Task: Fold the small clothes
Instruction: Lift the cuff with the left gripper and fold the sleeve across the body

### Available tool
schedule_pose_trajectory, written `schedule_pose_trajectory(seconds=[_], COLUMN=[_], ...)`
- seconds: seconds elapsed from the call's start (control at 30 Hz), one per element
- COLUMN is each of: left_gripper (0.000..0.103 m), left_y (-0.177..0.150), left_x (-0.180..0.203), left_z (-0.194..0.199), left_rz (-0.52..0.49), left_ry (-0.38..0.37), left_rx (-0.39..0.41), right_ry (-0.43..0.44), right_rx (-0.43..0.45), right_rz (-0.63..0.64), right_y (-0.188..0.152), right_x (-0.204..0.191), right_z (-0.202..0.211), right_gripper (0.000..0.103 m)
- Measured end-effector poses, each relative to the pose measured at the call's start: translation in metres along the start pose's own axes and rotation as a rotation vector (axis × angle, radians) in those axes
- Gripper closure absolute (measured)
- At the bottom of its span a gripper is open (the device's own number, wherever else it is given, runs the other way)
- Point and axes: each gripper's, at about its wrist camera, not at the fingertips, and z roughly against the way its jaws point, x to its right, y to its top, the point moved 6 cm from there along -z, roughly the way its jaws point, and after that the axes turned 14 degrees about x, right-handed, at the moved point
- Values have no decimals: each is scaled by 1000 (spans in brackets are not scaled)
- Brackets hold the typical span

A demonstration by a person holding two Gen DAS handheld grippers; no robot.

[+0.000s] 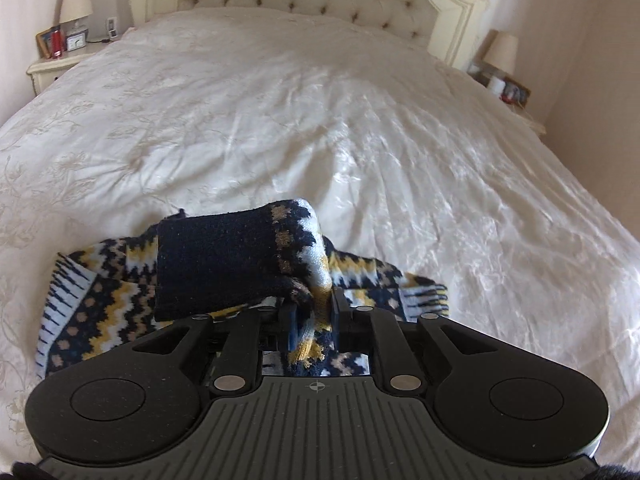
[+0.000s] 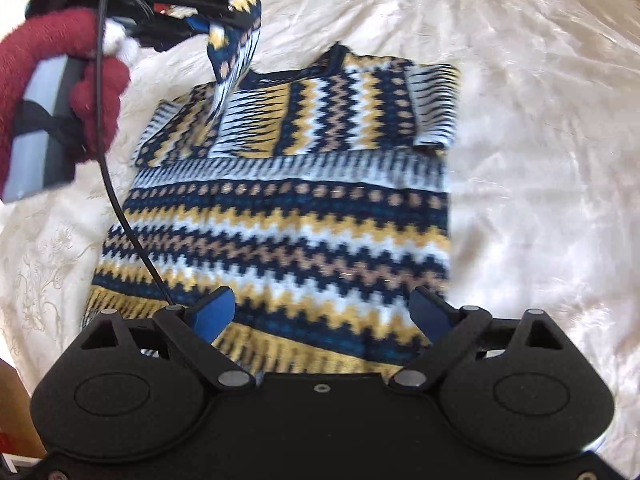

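Bare bed (image 1: 280, 120) lies open ahead and to both sides of the sweater (image 2: 280, 208), while a black cable (image 2: 120, 208) hangs across the sweater's left edge.

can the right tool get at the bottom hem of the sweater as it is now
Probably yes: the right tool is open just above the sweater's bottom hem, nothing between; the left tool holds a sleeve farther up.

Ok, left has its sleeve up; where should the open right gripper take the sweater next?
Probably the hem corner on the right side of the sweater, coming in low from the bed side. That edge lies flat and free. The right gripper hovers open over the hem; the left gripper is shut on the sleeve, lifted.
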Motion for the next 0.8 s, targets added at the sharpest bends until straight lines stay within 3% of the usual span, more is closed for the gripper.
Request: schedule_pose_trajectory(seconds=[0.07, 0.2, 0.37, 0.53, 0.8], left_gripper=[76, 67, 56, 55, 54], left_y=[-4, -2, 6, -2, -32], left_x=[15, 38, 37, -12, -133], left_z=[2, 19, 51, 66, 60], left_rz=[-36, -76, -159, -181, -33], left_ry=[-31, -117, -174, -83, 183], left_rx=[-7, 13, 89, 78, -75], right_ry=[-12, -28, -42, -60, -76], right_rx=[8, 18, 35, 61, 81], right_rz=[-22, -60, -80, -72, 8], right_y=[0, 2, 8, 24, 63], right_x=[10, 18, 12, 2, -19], right_z=[3, 2, -5, -11, -39], right_gripper=[8, 8, 8, 8, 8])
